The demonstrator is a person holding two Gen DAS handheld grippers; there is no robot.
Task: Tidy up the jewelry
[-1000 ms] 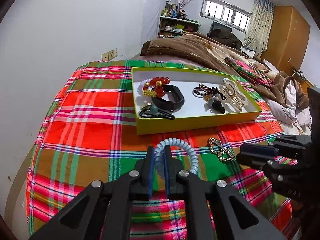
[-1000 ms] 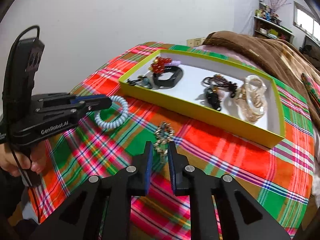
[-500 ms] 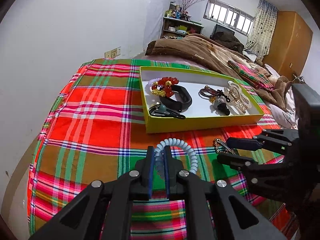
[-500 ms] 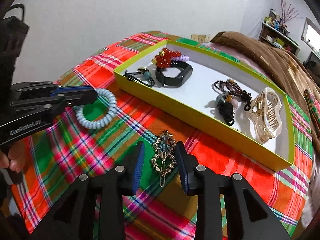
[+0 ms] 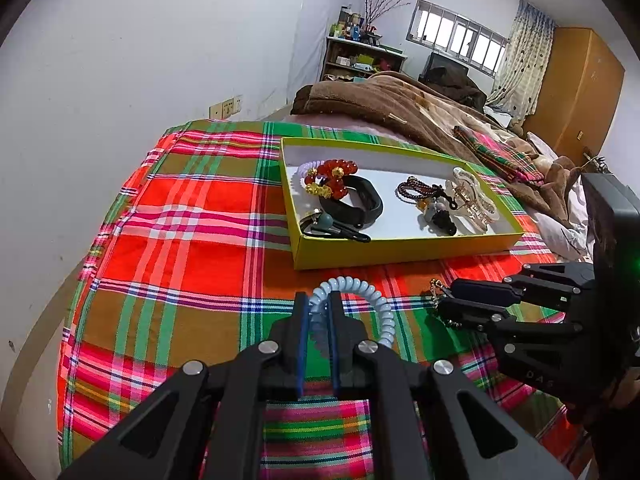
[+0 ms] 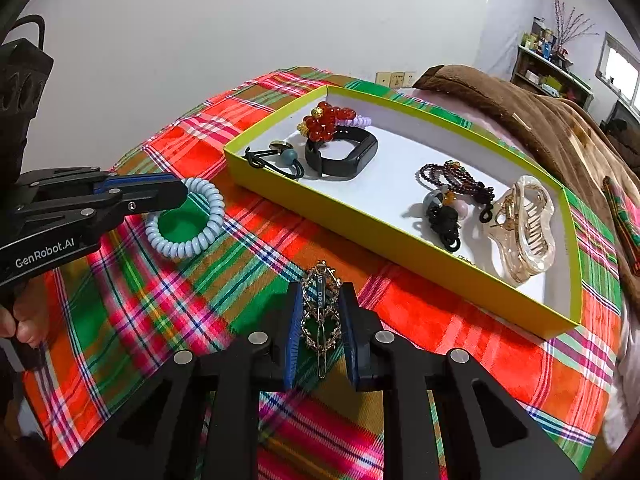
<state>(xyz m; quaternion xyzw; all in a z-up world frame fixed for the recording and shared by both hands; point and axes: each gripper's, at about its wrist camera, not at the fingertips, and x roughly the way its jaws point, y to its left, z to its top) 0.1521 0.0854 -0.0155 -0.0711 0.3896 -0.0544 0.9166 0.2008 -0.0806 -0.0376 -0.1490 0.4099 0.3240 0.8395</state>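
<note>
Left wrist view, near: left gripper [image 5: 319, 312] nearly shut, blue pads pinching the near arc of a pale blue spiral hair tie [image 5: 362, 300], which lies on the plaid cloth [image 5: 192, 248]. At 3 o'clock, the right gripper [image 5: 448, 304] comes in from the side, its tips over a gold hair clip [image 5: 436, 285], which is mostly hidden here.

Right wrist view, near: right gripper [image 6: 320, 320] part open, fingers [image 6: 294, 320] either side of the gold filigree hair clip [image 6: 321, 312]; the pads look close to the clip's edges, contact uncertain. Clip flat on the cloth [image 6: 440, 320]. At 9 o'clock, left gripper [image 6: 176, 194] with the spiral hair tie [image 6: 188, 220] at its tips.

Farther, 12 to 2 o'clock: yellow-green box [image 6: 360, 232], white inside. Left end: black elastic with teal bead [image 6: 280, 158], black wristband [image 6: 344, 156], red bead bracelet [image 6: 326, 120] lying on it, lilac spiral tie [image 6: 360, 122] behind. Right end: dark bead strand [image 6: 456, 178], black hair ties [image 6: 444, 220], clear amber claw clip [image 6: 524, 228].

Beyond: brown blanket [image 6: 552, 128].
</note>
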